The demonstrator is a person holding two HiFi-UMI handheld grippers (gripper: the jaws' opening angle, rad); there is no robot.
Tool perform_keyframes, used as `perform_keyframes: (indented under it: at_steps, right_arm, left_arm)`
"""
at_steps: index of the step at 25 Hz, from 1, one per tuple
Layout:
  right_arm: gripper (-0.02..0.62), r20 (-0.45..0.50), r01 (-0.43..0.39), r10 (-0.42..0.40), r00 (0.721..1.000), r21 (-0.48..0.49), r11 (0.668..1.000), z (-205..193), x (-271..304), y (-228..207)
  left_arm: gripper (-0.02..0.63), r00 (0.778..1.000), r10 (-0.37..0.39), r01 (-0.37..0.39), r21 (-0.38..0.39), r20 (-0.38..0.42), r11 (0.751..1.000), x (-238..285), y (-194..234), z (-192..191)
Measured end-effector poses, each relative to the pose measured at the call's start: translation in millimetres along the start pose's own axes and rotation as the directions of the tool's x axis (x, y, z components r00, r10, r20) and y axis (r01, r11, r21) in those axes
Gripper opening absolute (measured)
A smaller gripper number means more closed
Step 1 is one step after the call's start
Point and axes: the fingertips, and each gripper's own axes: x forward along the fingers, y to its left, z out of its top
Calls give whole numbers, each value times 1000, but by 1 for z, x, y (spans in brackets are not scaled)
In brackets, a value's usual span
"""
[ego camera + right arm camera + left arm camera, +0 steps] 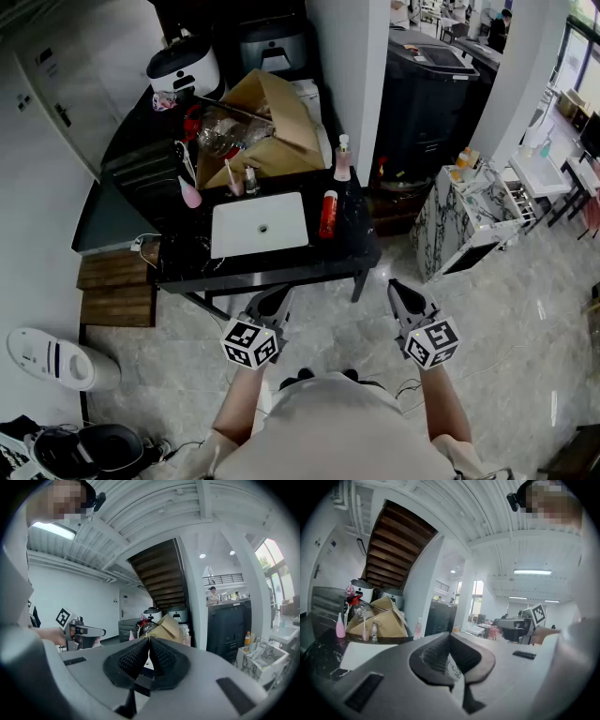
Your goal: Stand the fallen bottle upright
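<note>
Head view: the red bottle (328, 214) lies unrighted on the worktop (187, 264) beyond your jaws; left gripper (274, 298) and right gripper (401, 292) sit closed, empty.

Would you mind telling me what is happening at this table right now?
A person stands before the black table, holding a two-jaw gripper in each hand. The left gripper and the right gripper are both shut and empty, short of the table's edge. The red bottle appears to lie beside the white inset basin, untouched.

Head view steeply down over table (354, 236), tool views level — all share cardboard box (281, 122)
</note>
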Motion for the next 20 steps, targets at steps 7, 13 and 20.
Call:
perform_keyframes:
  at_steps: [7, 13, 20]
  right_arm:
    - [31, 1, -3, 3, 1000, 5, 1000, 0, 2, 2]
    - [31, 4, -5, 5, 1000, 12, 1000, 1, 4, -1]
    - [31, 4, -11, 11, 1000, 28, 1000, -1, 4, 1]
  left_arm:
    - [8, 1000, -3, 3, -6, -7, 1000, 1, 3, -2]
    - [8, 1000, -7, 7, -4, -9, 1000, 5, 0, -2]
    - [8, 1000, -6, 6, 6, -16, 1000, 8, -1, -4]
